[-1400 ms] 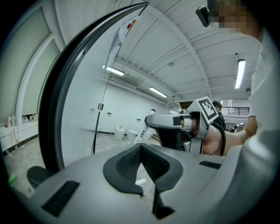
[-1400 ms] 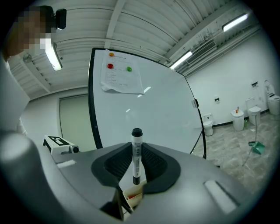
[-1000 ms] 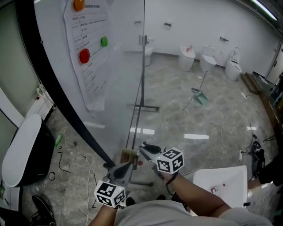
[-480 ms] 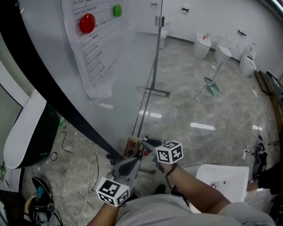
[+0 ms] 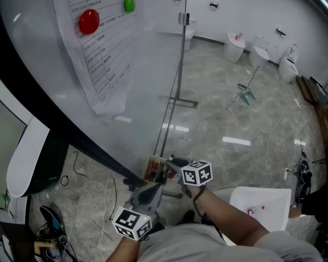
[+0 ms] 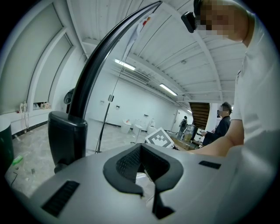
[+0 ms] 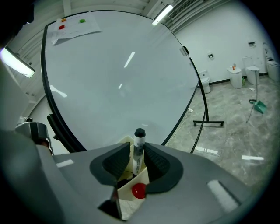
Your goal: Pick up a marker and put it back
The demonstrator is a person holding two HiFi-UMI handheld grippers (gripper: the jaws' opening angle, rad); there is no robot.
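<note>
A black-capped marker [image 7: 139, 151] stands upright in a cream holder [image 7: 135, 192] fixed at the whiteboard's lower edge. A red round thing [image 7: 139, 190] shows at the holder's front. My right gripper [image 7: 138, 159] is around the marker and its jaws are opening, with a gap on the left side. In the head view the right gripper [image 5: 170, 164] reaches the holder [image 5: 154, 169] from the right. The left gripper [image 5: 155, 188] hovers just below the holder, pointed and shut on nothing. In its own view the left gripper [image 6: 141, 159] points up past the board's black frame [image 6: 100, 57].
The whiteboard [image 5: 128, 102] carries a paper sheet [image 5: 97, 56] with a red magnet [image 5: 88, 21] and a green magnet [image 5: 129, 5]. Its stand leg [image 5: 177, 102] rests on the marble floor. A white chair seat [image 5: 259, 207] is at lower right, and cables [image 5: 77, 164] lie at left.
The head view has swung, so the board and sheet sit higher in the frame. Both grippers stay by the holder, and the left one has edged closer beneath it.
</note>
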